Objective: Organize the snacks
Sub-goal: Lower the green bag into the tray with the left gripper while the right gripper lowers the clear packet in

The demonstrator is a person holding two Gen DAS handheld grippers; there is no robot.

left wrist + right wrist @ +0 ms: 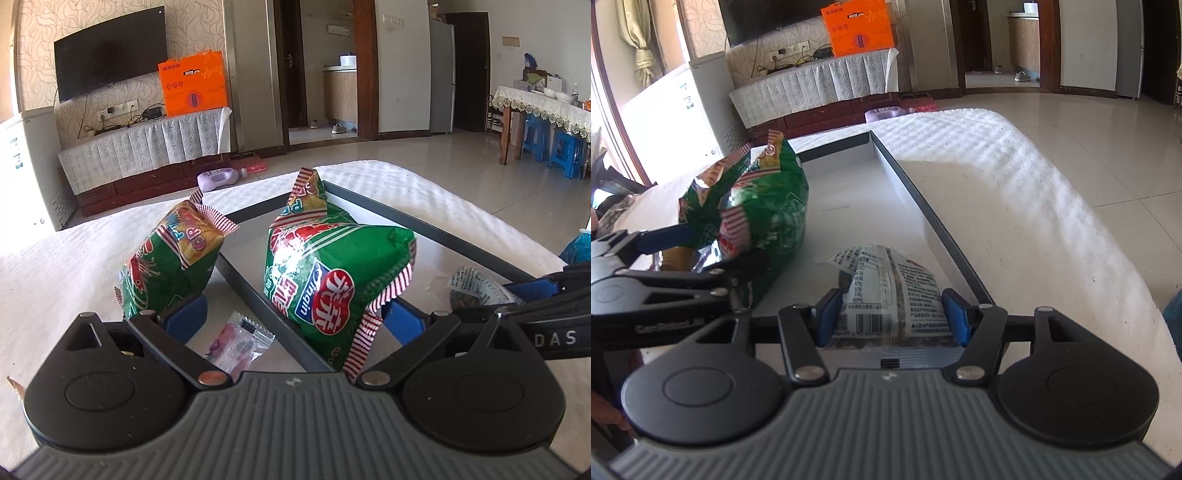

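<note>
white cloth [74, 258]: two green packets [332, 273], one tray [424, 221]

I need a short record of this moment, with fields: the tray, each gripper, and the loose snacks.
tray: dark-rimmed tray on a white cloth
left gripper: open, fingers on both sides of a green bag in the tray
right gripper: shut on white packet, over the tray
outside tray: second green bag, small pink packet
</note>
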